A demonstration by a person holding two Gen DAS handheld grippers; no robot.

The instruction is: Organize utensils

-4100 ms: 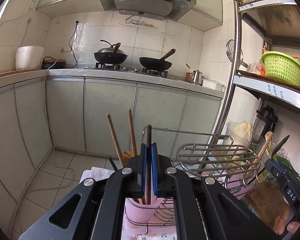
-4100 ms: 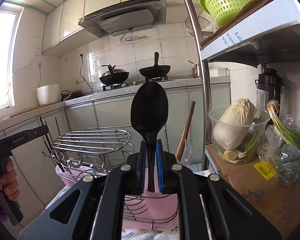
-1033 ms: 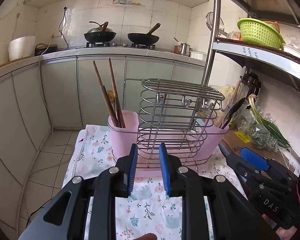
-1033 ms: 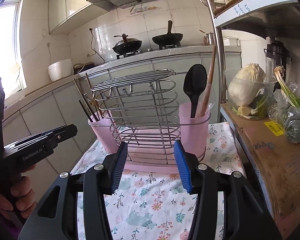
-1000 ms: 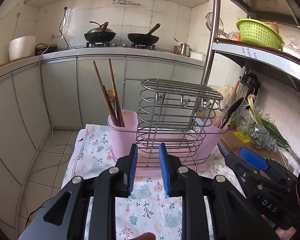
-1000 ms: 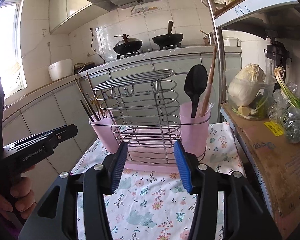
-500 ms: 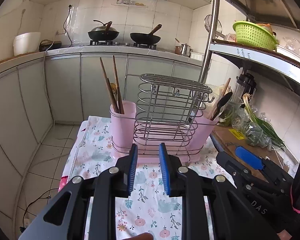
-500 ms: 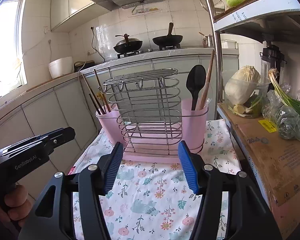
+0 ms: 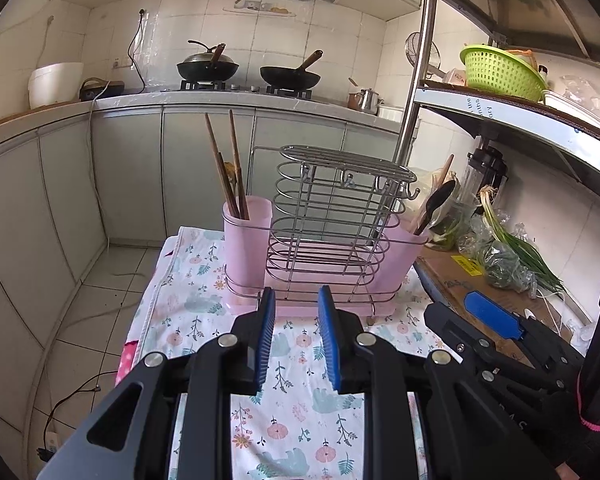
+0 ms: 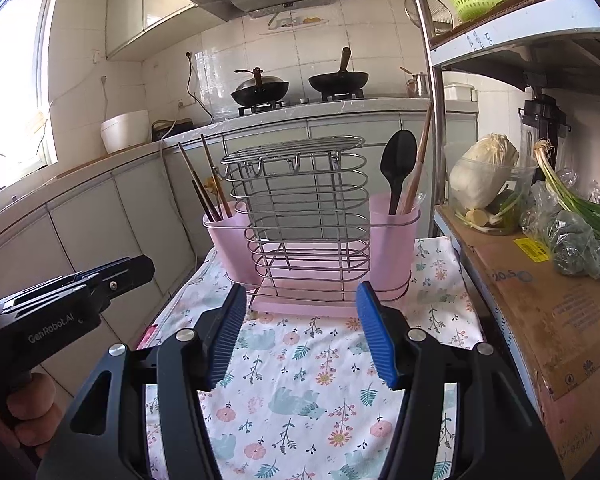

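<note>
upright then, wooden chopsticks [image 9: 230, 168] and black spoon [image 10: 398, 164] in pink cups; both tongs parted, empty

Spoon [image 10: 398, 160] and chopsticks [image 9: 228, 168] now released.

Lower ends of wooden chopsticks [image 9: 232, 172] hidden inside left pink cup [image 9: 246, 240]; same for black spoon [image 10: 398, 168] handle and wooden utensil [image 10: 418, 160] in right pink cup [image 10: 394, 240]. Yellowish item [image 10: 211, 184] among chopsticks too small to tell. Cabbage [image 10: 484, 172] base blurred behind clear tub wall. Hand [image 10: 32, 412] holding left gripper [image 9: 296, 344] cut by frame edge. Right gripper [image 10: 302, 336] body cut at bottom edge. Floral cloth [image 10: 312, 392] near edge hidden under gripper bodies. Contents of green basket [image 9: 500, 72] hidden
</note>
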